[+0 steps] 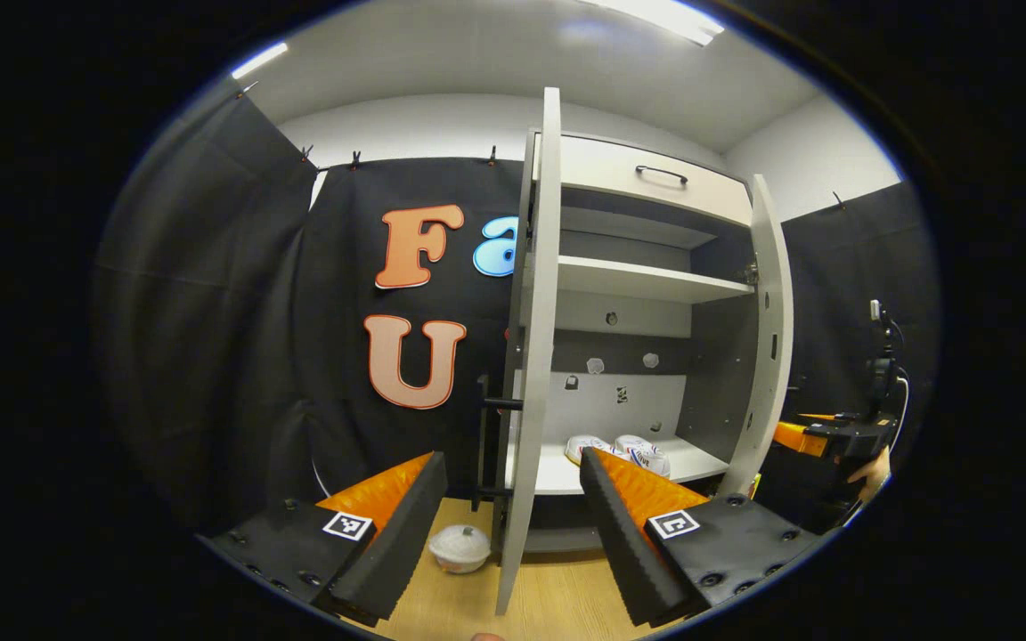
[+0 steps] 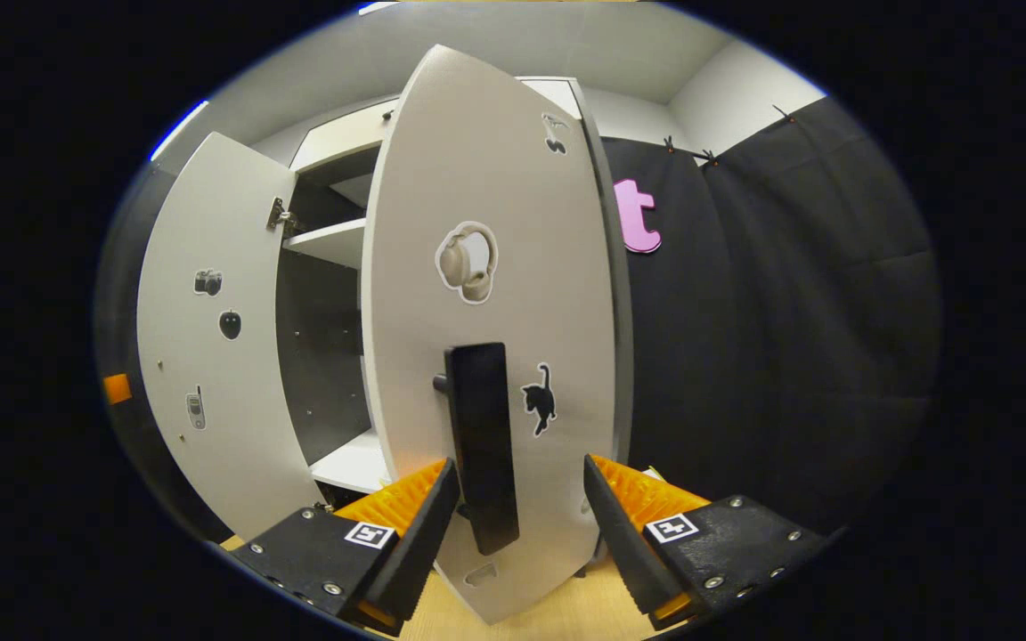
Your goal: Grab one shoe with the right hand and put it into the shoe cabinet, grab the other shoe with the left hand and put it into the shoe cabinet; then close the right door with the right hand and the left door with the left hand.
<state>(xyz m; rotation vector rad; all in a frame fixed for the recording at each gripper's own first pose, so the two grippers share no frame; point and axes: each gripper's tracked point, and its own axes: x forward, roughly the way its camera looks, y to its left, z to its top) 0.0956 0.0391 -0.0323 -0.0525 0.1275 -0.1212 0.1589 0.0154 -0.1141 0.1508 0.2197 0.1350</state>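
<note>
- Nearest the lens in the left gripper view, the left tool [image 1: 513, 521] is spread wide and grasps nothing; the left door's [image 1: 533, 356] edge stands upright between its fingers, farther off, with its black handle [image 1: 488, 445] on the outer side.
- Right tool [image 2: 520, 516] is likewise released, its fingers flanking the right door's black bar handle [image 2: 482, 445] without touching it.
- Shoe cabinet [image 1: 655, 294] stands with both doors swung out; the right door [image 2: 491, 338], carrying headphone and cat stickers, blocks most of the interior from the right gripper view.
- Both white shoes [image 1: 620, 452] sit side by side on the bottom shelf [image 1: 691, 461], partly hidden behind a left tool finger.
- Small white lidded bowl [image 1: 460, 547] rests on the wooden floor [image 1: 566, 596] beside the left door's foot.
</note>
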